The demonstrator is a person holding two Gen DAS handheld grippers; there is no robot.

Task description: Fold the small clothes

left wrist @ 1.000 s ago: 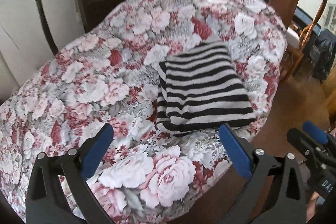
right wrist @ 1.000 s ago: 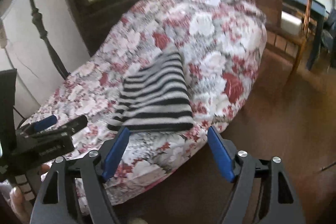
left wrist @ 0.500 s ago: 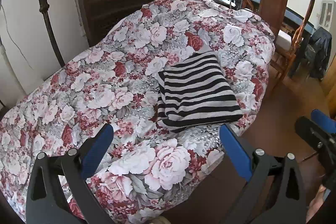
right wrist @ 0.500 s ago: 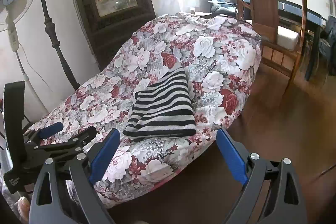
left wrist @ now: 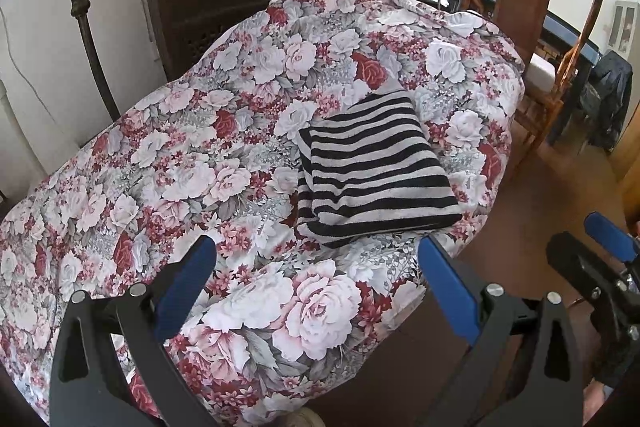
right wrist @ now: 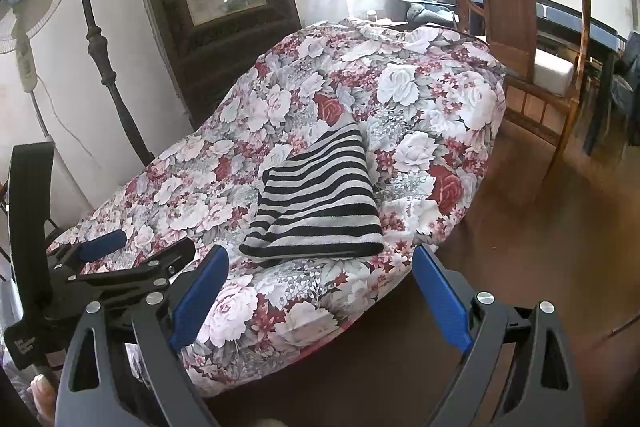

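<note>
Left claw and right claw: both spread wide, nothing between the blue pads, both pulled clear of the bed's near edge and pointing down at it. Right claw also seen at the right edge of the left view, left claw at the left edge of the right view, side by side and apart.

Bed: covered by a floral spread, otherwise bare of clothes.

Striped garment: black and grey, lying on the spread near the bed's right edge, already a compact stacked rectangle with squared corners, folded edge toward the claws. Same garment untouched by either claw.

Step in hand, by the look of it: fold finished and released. Likely next: either leave the garment as it lies or fetch another piece; none in sight, so no clear target yet. Any further tidying calls for a low approach to the near folded edge without dragging the layers apart.
</note>
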